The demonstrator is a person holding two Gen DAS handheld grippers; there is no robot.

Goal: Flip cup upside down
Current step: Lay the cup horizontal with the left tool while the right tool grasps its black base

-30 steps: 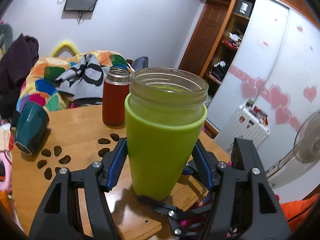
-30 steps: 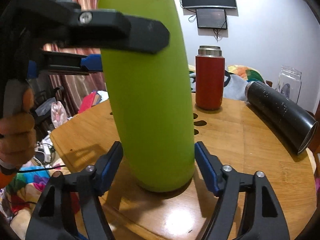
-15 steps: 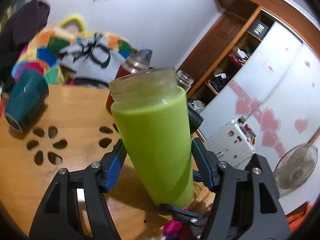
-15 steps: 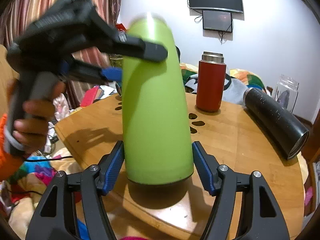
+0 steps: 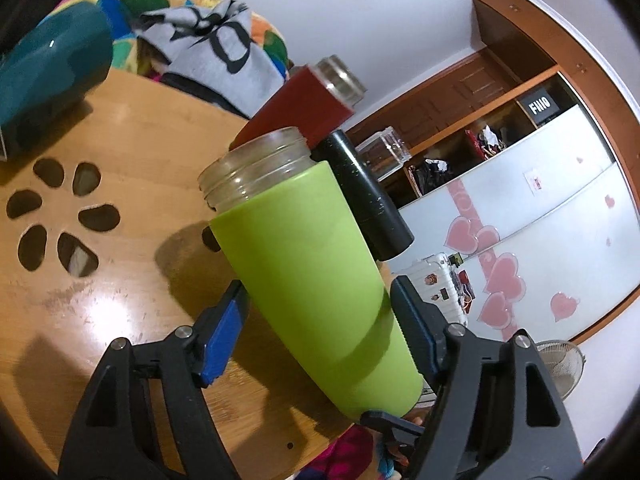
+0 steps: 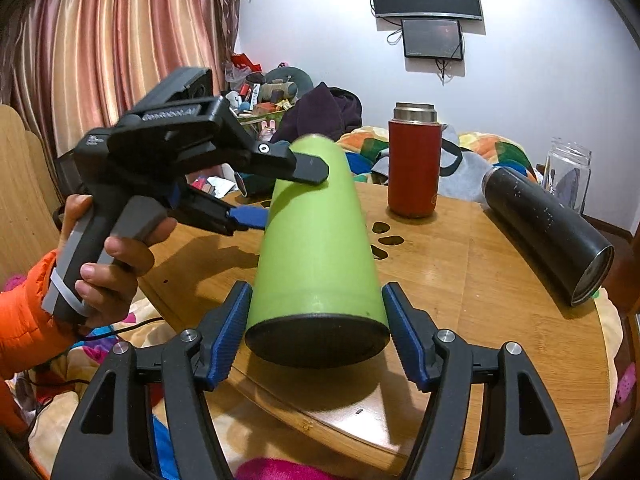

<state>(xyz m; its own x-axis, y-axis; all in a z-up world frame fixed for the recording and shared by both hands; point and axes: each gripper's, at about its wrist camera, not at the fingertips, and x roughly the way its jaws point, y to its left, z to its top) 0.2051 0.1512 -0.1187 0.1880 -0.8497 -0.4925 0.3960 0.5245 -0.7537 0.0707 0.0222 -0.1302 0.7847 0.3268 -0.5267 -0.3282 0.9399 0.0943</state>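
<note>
Two claws, tilted green cup [image 5: 316,280]

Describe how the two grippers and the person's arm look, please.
Both grippers, left and right, are black plastic with ribbed blue pads and silver screws. The left gripper has a grey pistol handle. The hand is bare; the sleeve is orange.
</note>
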